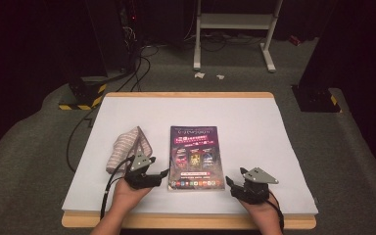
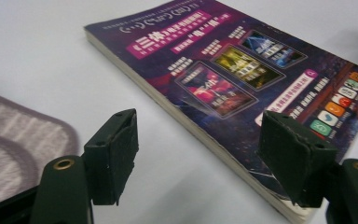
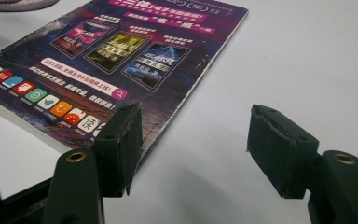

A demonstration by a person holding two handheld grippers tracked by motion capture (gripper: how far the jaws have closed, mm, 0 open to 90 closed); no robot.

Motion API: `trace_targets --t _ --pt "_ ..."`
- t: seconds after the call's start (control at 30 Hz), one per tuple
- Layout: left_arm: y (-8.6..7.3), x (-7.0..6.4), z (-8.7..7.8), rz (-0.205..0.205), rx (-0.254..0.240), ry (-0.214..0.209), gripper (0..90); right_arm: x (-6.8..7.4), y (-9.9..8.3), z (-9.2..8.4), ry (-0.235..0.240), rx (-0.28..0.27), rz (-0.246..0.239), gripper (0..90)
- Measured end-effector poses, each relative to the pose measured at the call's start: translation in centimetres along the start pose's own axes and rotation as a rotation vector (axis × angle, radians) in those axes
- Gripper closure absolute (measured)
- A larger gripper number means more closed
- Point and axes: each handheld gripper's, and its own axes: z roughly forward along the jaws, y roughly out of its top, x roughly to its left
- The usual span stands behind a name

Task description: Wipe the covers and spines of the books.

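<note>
The book [image 1: 197,157] lay flat and closed on the white surface [image 1: 254,147], its purple cover up, its long axis running from six o'clock to twelve o'clock in the high view — spine or fore-edge, I could not tell which, on either long side. Everything about the next move seemed to turn on how the two grippers flanked its near end.

The left gripper [image 1: 162,174] sat at about eight o'clock from the book's centre, just beside the near left corner, pointing toward three o'clock. In the left gripper view its fingers [image 2: 113,154] stood wide apart and held nothing; the book's long left edge [image 2: 182,116] ran diagonally up between them, and the right-hand finger overlapped the cover's near corner, though whether it touched I could not tell.

The right gripper [image 1: 230,182] sat at about four o'clock, near the opposite corner but a little farther off, pointing toward nine o'clock. Its fingers [image 3: 121,147] were likewise spread and empty — in the right gripper view the book's corner [image 3: 135,112] lay just ahead of the left-hand finger, while the other finger stood over bare surface.

By my judgement the left gripper was the nearer, already straddling the edge, so a pinch or lift of the cover from that side looked the readier move. A folded striped cloth [image 1: 127,147] lay at nine o'clock from the book, close behind the left gripper and apart from the book.
</note>
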Motion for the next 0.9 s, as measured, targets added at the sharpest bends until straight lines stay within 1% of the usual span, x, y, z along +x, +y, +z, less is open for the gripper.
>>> trace_targets --t 0.03,0.07,0.17,0.23,0.3,0.37,0.43,0.5,0.57,0.63,0.73,0.83,0.87,0.9 --pt "0.0 -0.2 0.2 0.001 0.005 -0.006 28.8 0.0 0.1 0.0 0.002 0.001 -0.002 35.3" --pt "0.0 -0.6 0.5 0.013 0.015 -0.009 28.8 0.1 0.1 0.1 0.004 0.001 -0.003 35.3" --pt "0.0 -1.2 1.0 0.024 0.035 -0.027 28.8 0.3 0.3 0.2 0.011 0.001 -0.003 35.2" --pt "0.0 -1.6 1.3 0.037 0.050 -0.031 28.8 0.5 0.4 0.3 0.013 0.003 -0.008 35.9" --pt "-0.1 -1.9 1.7 0.038 0.067 -0.037 28.8 0.7 0.5 0.5 0.019 0.002 -0.008 36.2" --pt "-0.2 -2.2 2.1 0.038 0.089 -0.053 28.9 1.1 0.7 0.8 0.024 0.010 -0.008 35.4" --pt "-0.3 -2.5 2.3 0.051 0.101 -0.049 28.9 1.4 0.8 1.2 0.038 0.026 -0.015 35.2" --pt "-0.3 -2.7 2.6 0.044 0.107 -0.059 29.5 1.8 1.1 1.7 0.043 0.035 -0.011 35.7" --pt "-0.3 -2.8 2.8 0.054 0.119 -0.057 29.6 2.1 1.5 2.3 0.046 0.054 -0.015 35.7" --pt "-0.3 -3.0 3.0 0.054 0.129 -0.062 29.5 2.3 1.8 2.9 0.051 0.073 -0.018 35.6" --pt "-0.4 -3.0 3.1 0.037 0.134 -0.068 29.9 2.7 2.2 3.9 0.049 0.096 -0.001 35.0" --pt "-0.4 -3.0 3.1 0.030 0.136 -0.070 29.6 2.9 2.1 4.4 0.048 0.123 0.012 33.5" --pt "-0.4 -2.9 3.2 0.025 0.136 -0.072 29.6 2.8 2.0 4.7 0.048 0.149 0.030 32.4" --pt "-0.4 -2.9 3.2 0.020 0.136 -0.074 29.5 2.7 1.8 4.8 0.051 0.159 0.038 32.0"
